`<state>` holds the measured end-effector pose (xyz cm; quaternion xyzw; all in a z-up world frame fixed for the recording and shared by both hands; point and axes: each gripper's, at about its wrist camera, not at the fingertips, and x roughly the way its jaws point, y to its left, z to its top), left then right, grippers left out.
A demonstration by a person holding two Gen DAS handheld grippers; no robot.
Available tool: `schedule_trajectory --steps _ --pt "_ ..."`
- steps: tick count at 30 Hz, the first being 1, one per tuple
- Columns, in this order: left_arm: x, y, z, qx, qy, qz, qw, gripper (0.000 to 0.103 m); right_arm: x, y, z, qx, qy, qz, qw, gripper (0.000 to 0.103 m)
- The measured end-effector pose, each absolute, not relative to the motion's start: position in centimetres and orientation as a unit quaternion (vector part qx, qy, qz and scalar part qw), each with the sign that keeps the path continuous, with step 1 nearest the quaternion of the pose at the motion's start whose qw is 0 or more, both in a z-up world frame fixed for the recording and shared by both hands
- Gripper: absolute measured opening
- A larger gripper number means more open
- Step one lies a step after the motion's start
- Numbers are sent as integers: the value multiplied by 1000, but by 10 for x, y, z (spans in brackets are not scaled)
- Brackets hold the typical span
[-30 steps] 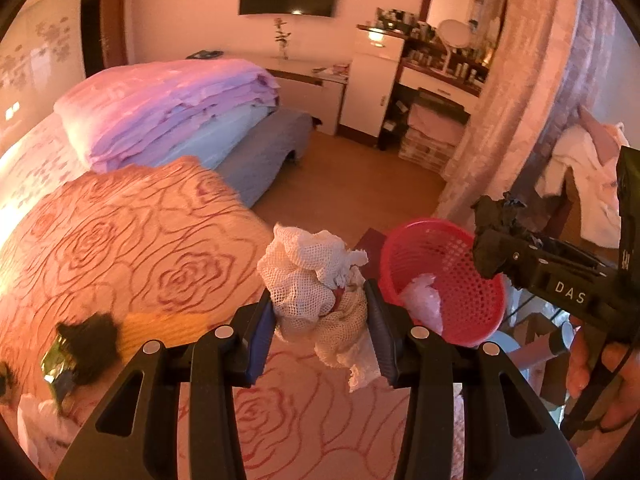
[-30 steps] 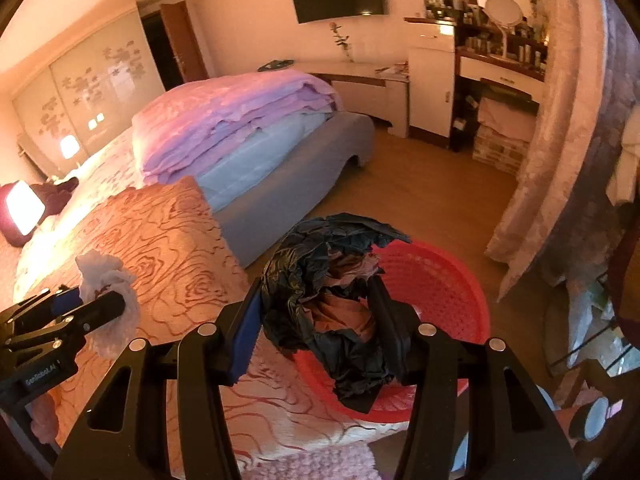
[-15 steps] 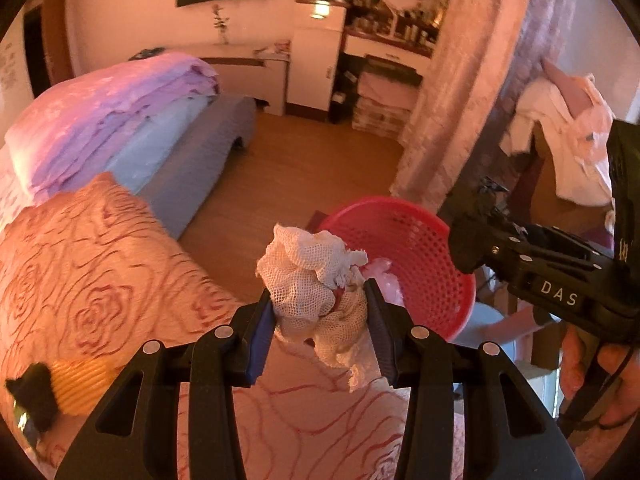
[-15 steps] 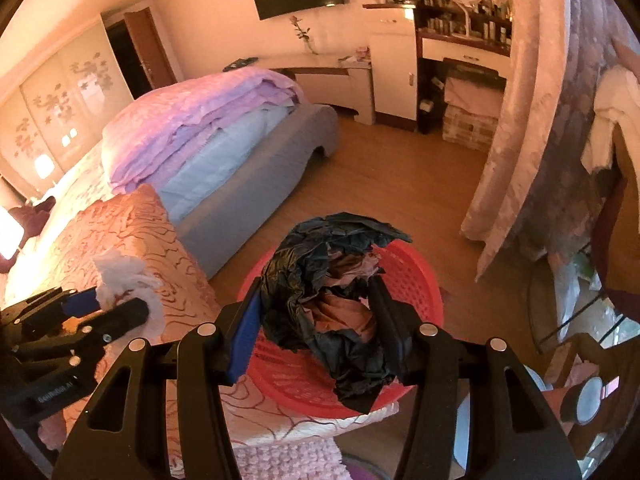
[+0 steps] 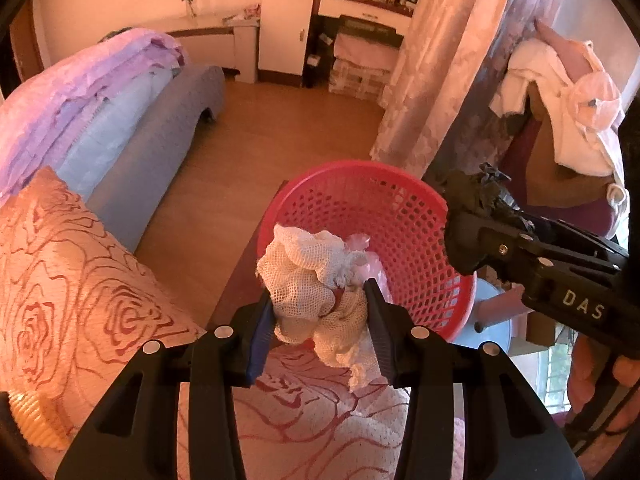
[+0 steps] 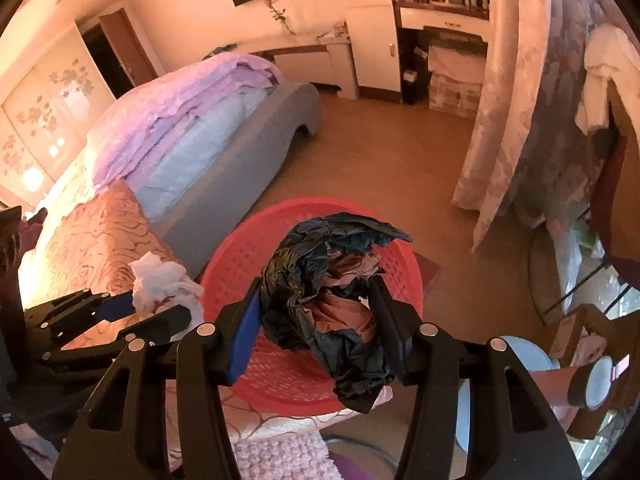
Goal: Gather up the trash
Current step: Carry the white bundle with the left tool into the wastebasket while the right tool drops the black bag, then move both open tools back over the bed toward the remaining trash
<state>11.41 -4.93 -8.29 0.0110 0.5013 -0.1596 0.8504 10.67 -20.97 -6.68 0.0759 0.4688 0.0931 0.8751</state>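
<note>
Holding trash in both grippers over the red basket (image 5: 404,216).

Left gripper (image 5: 320,320) was clenched on a wad of white mesh (image 5: 312,280) at lower centre of the left wrist view, the wad bulging above the fingers and trailing a tail below them; it sat at the basket's near rim, above the rose-patterned bedspread (image 5: 80,280). A pink bag (image 5: 370,256) lay inside the basket just behind the mesh. Right gripper (image 6: 316,316) was clamped on a crumpled black bag (image 6: 320,264) with pinkish plastic folded inside, hanging over the basket's interior at centre frame. In the right wrist view the left gripper showed at lower left, beside the basket's left rim. Folded purple quilt (image 6: 180,120) lay on the bed at upper left.
</note>
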Motion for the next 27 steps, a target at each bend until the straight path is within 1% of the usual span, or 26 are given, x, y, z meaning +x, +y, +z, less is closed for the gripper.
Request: schedule_trajectory --steps 2,4,5,6,9,11,13,27 --pt "117 -49 -87 6 508 -160 846 42 108 -210 -71 76 475 92 872 56" --pt "119 -50 -89 4 511 -161 844 45 109 -212 -74 76 480 91 869 57" --pt "119 -50 -90 5 512 -160 844 49 110 -212 -75 77 482 91 868 58" --pt "119 -50 -90 5 513 -159 843 56 110 -214 -76 79 484 90 867 59" --pt "119 -49 -89 0 507 -156 848 65 111 -216 -76 86 487 88 865 64" --pt "118 -50 -89 1 504 -155 850 66 110 -217 -76 88 486 89 865 68" --pt "117 -49 -88 3 503 -154 850 66 109 -217 -74 90 485 89 866 69" --pt "96 -14 -65 -7 473 -104 875 67 103 -209 -65 76 468 94 876 69"
